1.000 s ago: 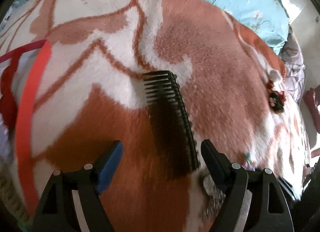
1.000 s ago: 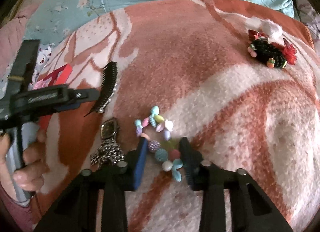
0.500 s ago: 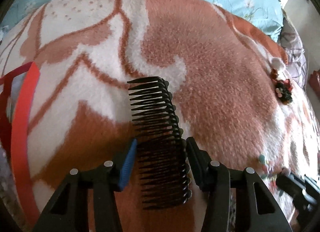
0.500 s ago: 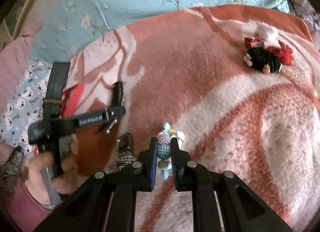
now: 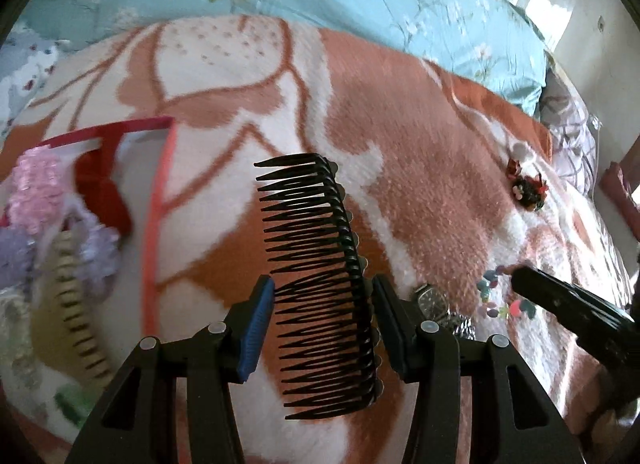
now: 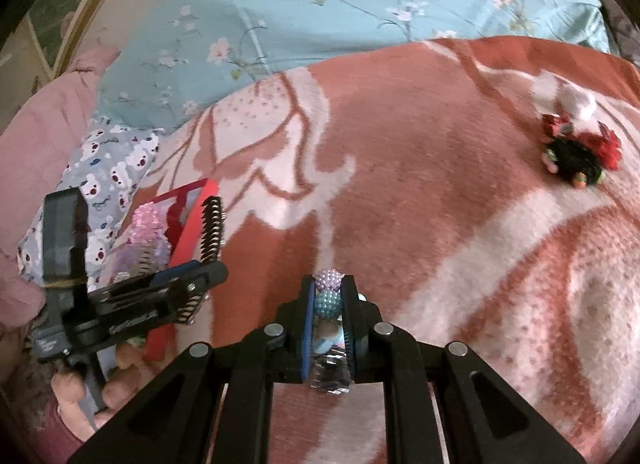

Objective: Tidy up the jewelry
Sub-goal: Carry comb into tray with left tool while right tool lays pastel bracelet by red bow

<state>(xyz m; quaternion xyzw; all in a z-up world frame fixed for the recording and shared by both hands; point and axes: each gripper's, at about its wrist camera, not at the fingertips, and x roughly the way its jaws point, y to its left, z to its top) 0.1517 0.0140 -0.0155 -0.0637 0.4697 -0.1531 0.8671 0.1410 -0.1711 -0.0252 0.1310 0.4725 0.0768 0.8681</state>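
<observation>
My left gripper is shut on a black hair comb and holds it above the orange-and-white blanket, beside a red open box. The box holds a pink beaded piece, a lilac one and a beige comb. My right gripper is shut on a pastel bead bracelet, lifted off the blanket. A silver wristwatch lies on the blanket right of the left gripper. A black-and-red hair tie lies far right.
A light blue floral sheet covers the far side of the bed. A bear-print cloth and pink pillow lie at the left. The left gripper with the comb shows at the left of the right wrist view.
The left gripper closed on the black comb and lifted it toward the red box. The right gripper closed on the bead bracelet and raised it off the blanket.
</observation>
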